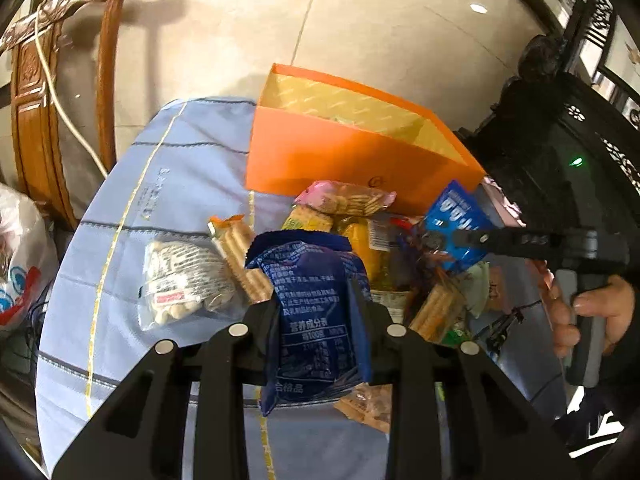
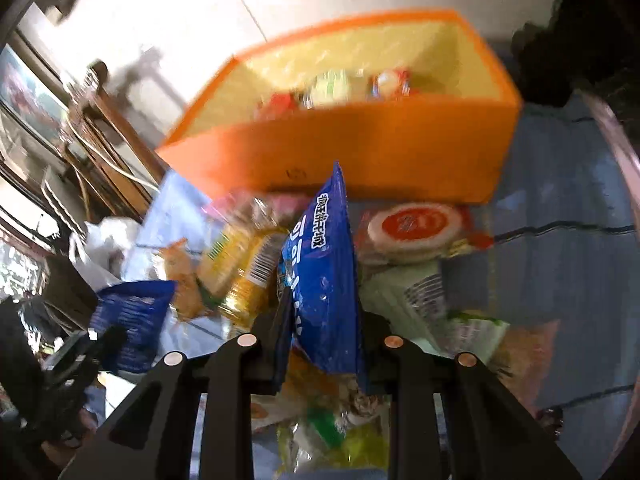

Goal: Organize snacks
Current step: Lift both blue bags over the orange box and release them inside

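Observation:
A dark blue snack packet (image 1: 316, 312) with white print hangs above the pile, and my left gripper (image 1: 316, 300) is shut on it. My right gripper (image 2: 322, 312) is shut on a brighter blue packet (image 2: 324, 280) with white lettering; that packet (image 1: 456, 220) and the right gripper (image 1: 436, 238) also show at the right of the left wrist view. An orange box (image 1: 340, 156) with a yellow lining stands open behind the pile; in the right wrist view the orange box (image 2: 360, 152) holds several snacks. Loose cracker and biscuit packs (image 1: 184, 280) lie on the blue cloth.
A round table under a blue striped cloth (image 1: 180, 152) carries everything. A carved wooden chair (image 1: 36, 92) with a white cable stands at the left, a plastic bag (image 1: 20, 256) below it. A round orange-lidded pack (image 2: 416, 228) and a pale green packet (image 2: 420, 296) lie right of the pile. A hand (image 1: 588, 312) holds the right gripper.

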`<state>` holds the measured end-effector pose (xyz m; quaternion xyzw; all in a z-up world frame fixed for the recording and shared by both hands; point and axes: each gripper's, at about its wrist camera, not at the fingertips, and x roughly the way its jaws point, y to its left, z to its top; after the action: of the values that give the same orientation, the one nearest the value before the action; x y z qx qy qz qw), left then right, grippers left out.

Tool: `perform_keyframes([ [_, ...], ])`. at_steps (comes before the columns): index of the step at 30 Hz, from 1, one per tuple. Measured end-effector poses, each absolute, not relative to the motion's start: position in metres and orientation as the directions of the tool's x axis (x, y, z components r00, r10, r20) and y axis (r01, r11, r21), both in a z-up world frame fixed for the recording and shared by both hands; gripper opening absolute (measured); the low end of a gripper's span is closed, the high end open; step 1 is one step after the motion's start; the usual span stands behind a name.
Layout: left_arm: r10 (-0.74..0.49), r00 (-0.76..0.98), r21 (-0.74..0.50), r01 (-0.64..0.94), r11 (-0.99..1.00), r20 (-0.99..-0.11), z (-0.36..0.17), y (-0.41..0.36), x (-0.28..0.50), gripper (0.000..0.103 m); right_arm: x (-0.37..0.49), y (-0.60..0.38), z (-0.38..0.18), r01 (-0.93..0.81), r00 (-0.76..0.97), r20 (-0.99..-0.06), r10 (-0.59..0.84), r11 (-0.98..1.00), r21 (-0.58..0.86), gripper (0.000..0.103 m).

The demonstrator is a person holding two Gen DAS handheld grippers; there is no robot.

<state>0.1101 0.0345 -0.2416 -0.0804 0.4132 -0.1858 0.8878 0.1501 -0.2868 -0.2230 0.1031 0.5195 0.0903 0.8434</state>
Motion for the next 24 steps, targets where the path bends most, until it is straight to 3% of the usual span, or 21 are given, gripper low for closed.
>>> perform_keyframes([
  [13,-0.465,0.668,-0.279,0.372,0.885,-0.581,-0.169,0.005,0.121,0.028,0.109,-0.3,-0.092,-0.119,0.673,-0.692,0.261,0.962,0.247,0.025],
  [24,-0.511,0.73,-0.263,0.438,0.859,-0.454,-0.077,-0.009,0.174,0.028,0.143,-0.299,-0.008,-0.141,0.779,-0.588,0.216,0.975,0.171,0.025],
])
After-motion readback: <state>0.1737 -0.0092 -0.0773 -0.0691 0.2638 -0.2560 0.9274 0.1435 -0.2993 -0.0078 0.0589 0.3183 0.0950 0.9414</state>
